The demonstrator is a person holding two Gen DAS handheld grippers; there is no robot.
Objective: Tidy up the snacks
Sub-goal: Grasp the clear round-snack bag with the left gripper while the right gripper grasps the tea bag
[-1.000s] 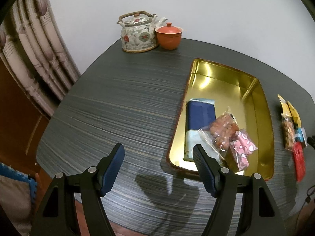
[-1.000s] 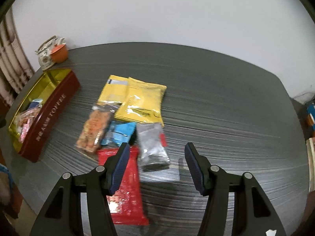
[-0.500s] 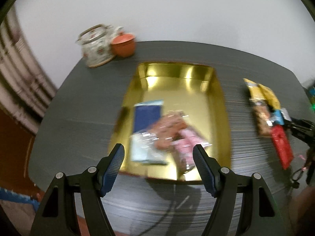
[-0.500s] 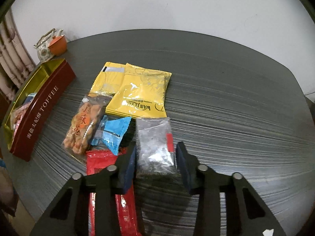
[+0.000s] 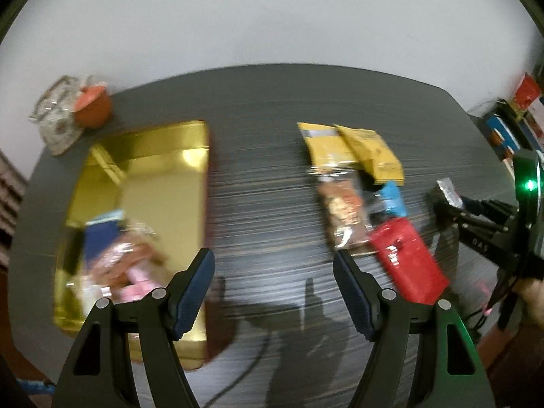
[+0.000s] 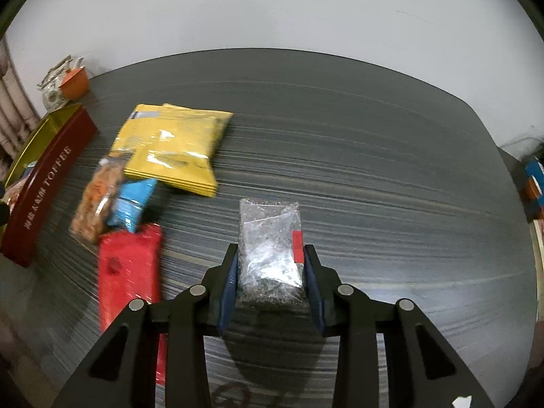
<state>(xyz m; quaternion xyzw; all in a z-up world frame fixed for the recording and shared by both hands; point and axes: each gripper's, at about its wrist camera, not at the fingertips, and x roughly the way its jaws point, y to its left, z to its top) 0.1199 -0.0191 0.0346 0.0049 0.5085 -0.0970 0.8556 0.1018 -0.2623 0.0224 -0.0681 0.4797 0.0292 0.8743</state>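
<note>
In the right wrist view our right gripper [image 6: 270, 268] sat low in the centre of the frame, its jaws having just closed in until both blue pads pressed the sides of a clear packet of dark bits with a red label [image 6: 270, 255] — we had it firmly pinched, its far end pointing up the frame over the dark striped table [image 6: 374, 170]. To the left of it lay the rest of the snacks: a red packet [image 6: 129, 272] at lower left, a blue packet [image 6: 131, 204] and a clear bag of orange pieces [image 6: 97, 200] above it, and two overlapping yellow packets [image 6: 176, 149] higher still. At the far left edge stood the dark red tin lettered TOFFEE [image 6: 44, 187]. In the blurred left wrist view our left gripper [image 5: 273, 292] hung with its jaws spread wide and nothing between them, above bare table in the lower middle of the frame. The tin's gold inside [image 5: 163, 176] filled the left of that frame, with a few wrapped snacks [image 5: 122, 258] in its lower corner — too smeared for us to name.
</note>
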